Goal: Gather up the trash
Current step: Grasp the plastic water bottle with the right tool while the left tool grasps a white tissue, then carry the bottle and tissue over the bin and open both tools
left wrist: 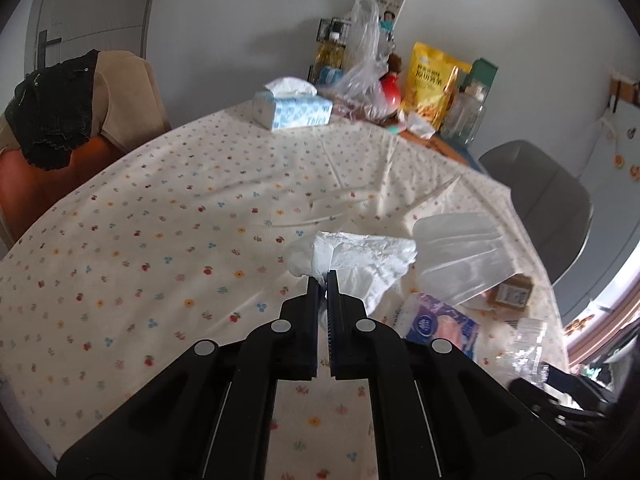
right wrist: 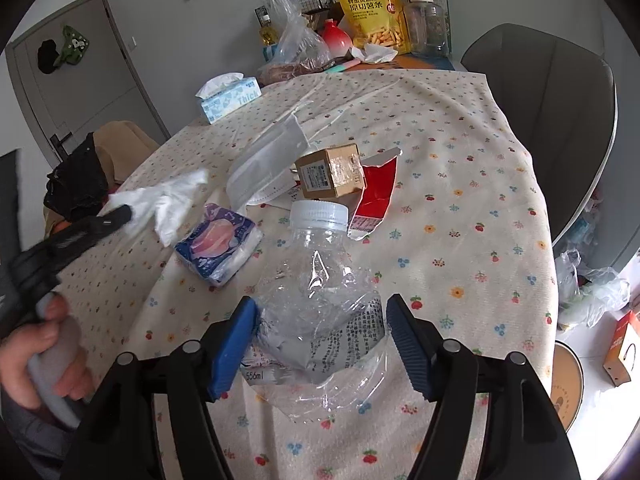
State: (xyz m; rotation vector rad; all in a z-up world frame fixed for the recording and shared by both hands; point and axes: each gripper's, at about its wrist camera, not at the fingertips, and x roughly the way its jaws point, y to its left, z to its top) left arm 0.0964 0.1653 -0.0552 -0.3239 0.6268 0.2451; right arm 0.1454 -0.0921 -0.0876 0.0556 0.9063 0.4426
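Observation:
My left gripper (left wrist: 324, 276) is shut on a crumpled white tissue (left wrist: 360, 258) and holds it just above the table; it also shows in the right wrist view (right wrist: 168, 200). My right gripper (right wrist: 320, 308) has its blue-padded jaws closed against a crushed clear plastic bottle (right wrist: 320, 280) with a white cap. Other trash lies on the flowered tablecloth (right wrist: 460, 208): a purple tissue pack (right wrist: 218, 244), a face mask (right wrist: 268, 160), a small cardboard box (right wrist: 330, 172) and a torn red wrapper (right wrist: 374, 196).
At the far end stand a blue tissue box (left wrist: 292, 106), a clear plastic bag (left wrist: 360, 76), a yellow snack bag (right wrist: 374, 12) and a glass jar (right wrist: 426, 24). A grey chair (right wrist: 548, 112) is at the right, a chair with dark clothes (left wrist: 56, 112) at the left.

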